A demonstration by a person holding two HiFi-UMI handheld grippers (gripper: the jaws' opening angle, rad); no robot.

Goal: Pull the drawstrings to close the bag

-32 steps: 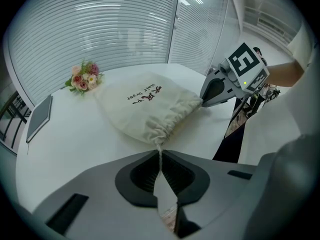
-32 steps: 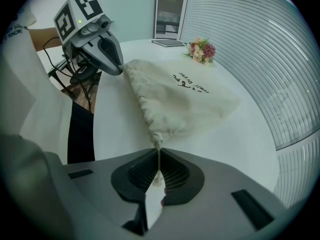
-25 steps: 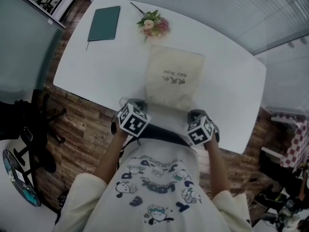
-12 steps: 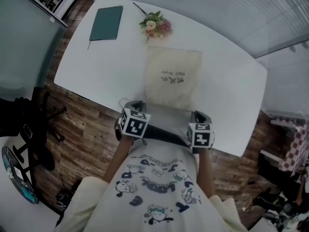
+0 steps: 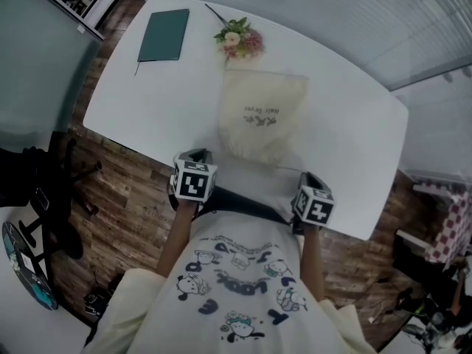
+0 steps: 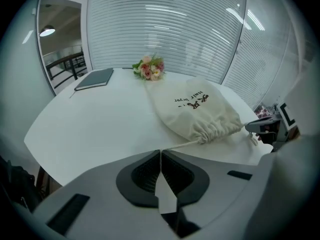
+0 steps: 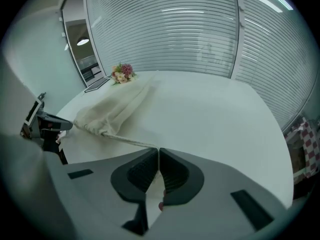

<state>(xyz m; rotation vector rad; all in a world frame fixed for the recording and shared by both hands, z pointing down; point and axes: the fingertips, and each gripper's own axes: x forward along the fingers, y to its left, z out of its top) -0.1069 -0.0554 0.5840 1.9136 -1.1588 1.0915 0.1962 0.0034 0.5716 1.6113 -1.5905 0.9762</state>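
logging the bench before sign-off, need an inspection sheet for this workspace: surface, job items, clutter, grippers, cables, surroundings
surface: white table, smooth and flat
job's things: cream drawstring bag lying flat, mouth gathered at the end near the person; left drawstring and right drawstring run out from the mouth
clutter: green notebook and flower bouquet at the table's far edge
grippers: left hand-held gripper shut on the left drawstring; right hand-held gripper shut on the right drawstring
cables: nothing seen
surroundings: wood floor; slatted blinds behind glass
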